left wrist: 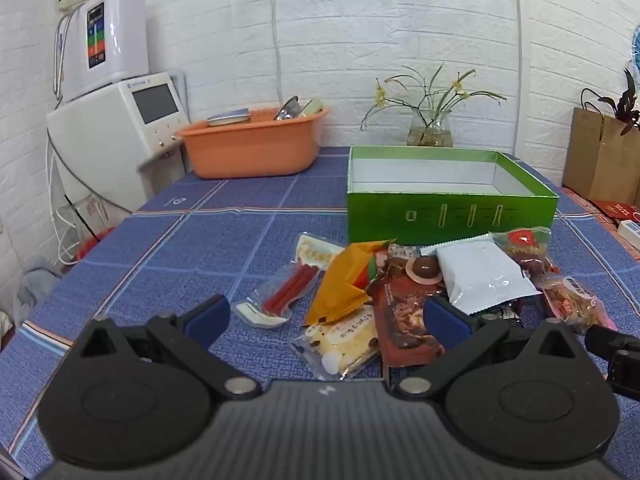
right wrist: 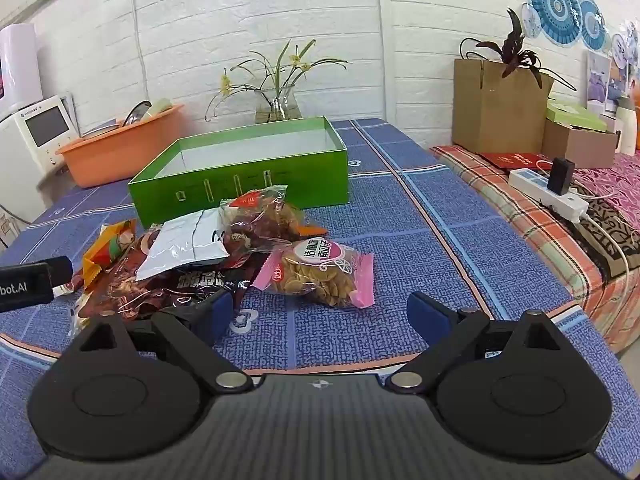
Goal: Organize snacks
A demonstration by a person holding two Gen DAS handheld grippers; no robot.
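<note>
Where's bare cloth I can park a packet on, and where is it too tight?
Free: the blue tablecloth left of the snack pile, bordered by the orange basin and green box; also the strip right of the pumpkin-seed packet toward the table edge. Crowded: the snack pile directly against the box front.

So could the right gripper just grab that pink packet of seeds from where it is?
Probably yes. The right gripper is open, and the pink packet lies just ahead of it on the tablecloth, at the edge of the pile, with nothing on top of it.
</note>
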